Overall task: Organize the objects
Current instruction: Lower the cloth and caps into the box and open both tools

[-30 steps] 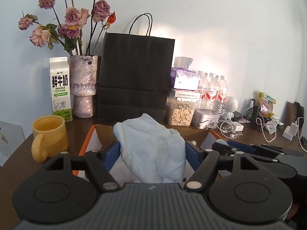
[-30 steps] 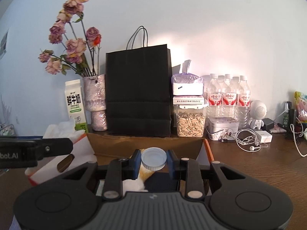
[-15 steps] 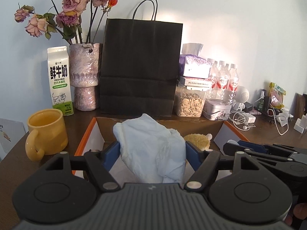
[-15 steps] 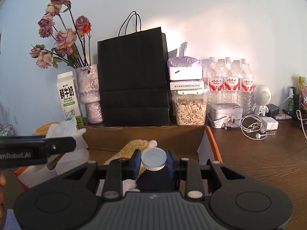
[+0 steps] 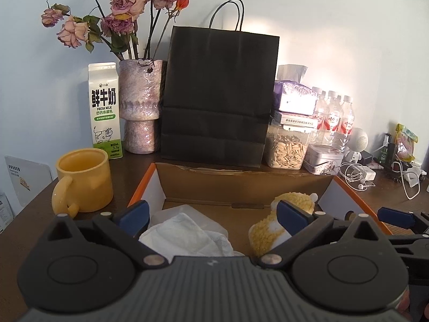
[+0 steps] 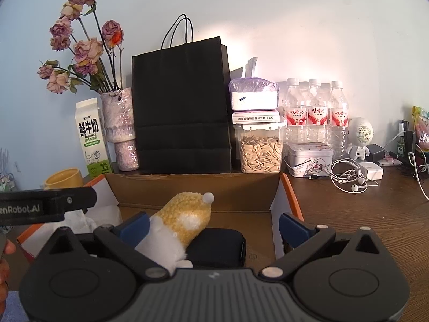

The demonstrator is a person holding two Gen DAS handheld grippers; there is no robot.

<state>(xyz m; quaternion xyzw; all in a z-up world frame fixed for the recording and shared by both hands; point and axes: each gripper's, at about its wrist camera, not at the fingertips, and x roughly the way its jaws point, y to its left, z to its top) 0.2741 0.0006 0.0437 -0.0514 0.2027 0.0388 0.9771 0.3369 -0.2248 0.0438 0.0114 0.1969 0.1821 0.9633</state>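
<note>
1. The left tongs (image 5: 211, 214) are seen spread wide at the bottom of the left wrist view, with nothing pinched between the blue pads (image 5: 134, 213).
2. A crumpled pale cloth (image 5: 187, 237) is seen lying in the cardboard box (image 5: 241, 185), low in the frame between the spread fingers and apart from both pads.
3. A yellow plush toy (image 5: 270, 230) is seen in the same box, at lower right of centre, partly hidden behind the right-hand pad.
4. The right tongs (image 6: 213, 225) are likewise seen spread in the right wrist view, and nothing is gripped.
5. In that view the plush toy (image 6: 185, 217) is shown lying tilted across a dark pouch (image 6: 222, 247) on the box floor, close by the left-hand pad (image 6: 135, 224); whether the pad is touched cannot be told.
6. The box (image 6: 198, 190) is placed on the brown desk (image 6: 375, 214), its far flap standing just in front of a black paper bag (image 6: 182, 107).
7. At left of the left wrist view, a yellow mug (image 5: 83, 179) is set beside the box, with a milk carton (image 5: 104, 110) and a vase of dried roses (image 5: 140, 104) behind it.
8. At right of the right wrist view, a jar of seeds (image 6: 260, 150), water bottles (image 6: 316, 112), a tin (image 6: 309, 155) and white earphones (image 6: 348, 177) are ranged along the desk.
</note>
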